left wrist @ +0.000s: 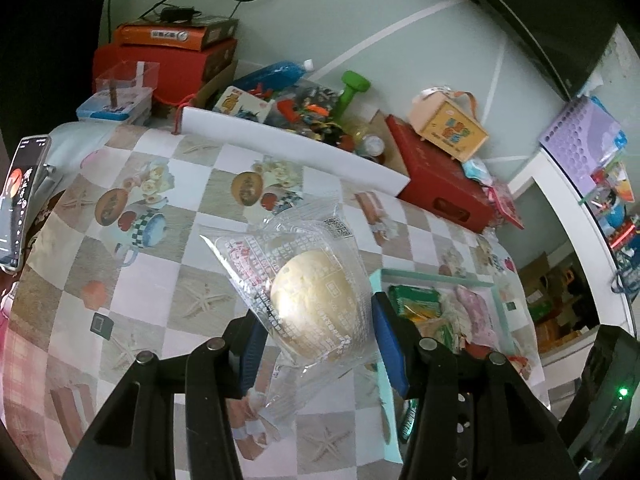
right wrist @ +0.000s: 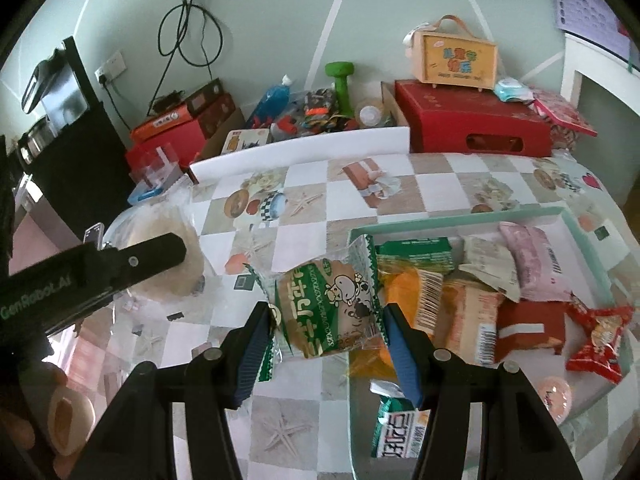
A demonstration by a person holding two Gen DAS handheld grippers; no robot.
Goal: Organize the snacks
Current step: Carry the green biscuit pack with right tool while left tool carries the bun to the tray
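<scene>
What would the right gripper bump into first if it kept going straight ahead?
Probably the checkered tablecloth just left of the tray; the right gripper, carrying the green cow-print snack, points down there, though depth is unclear.

A green dumbbell (right wrist: pixel 339 80) stands upright by the wall, a blue bottle (right wrist: pixel 273 103) lying just beside it. On the long red box (right wrist: pixel 472 122) sits a wooden case (right wrist: pixel 456 60). At the left edge, a phone (left wrist: pixel 20 200) glows.
</scene>
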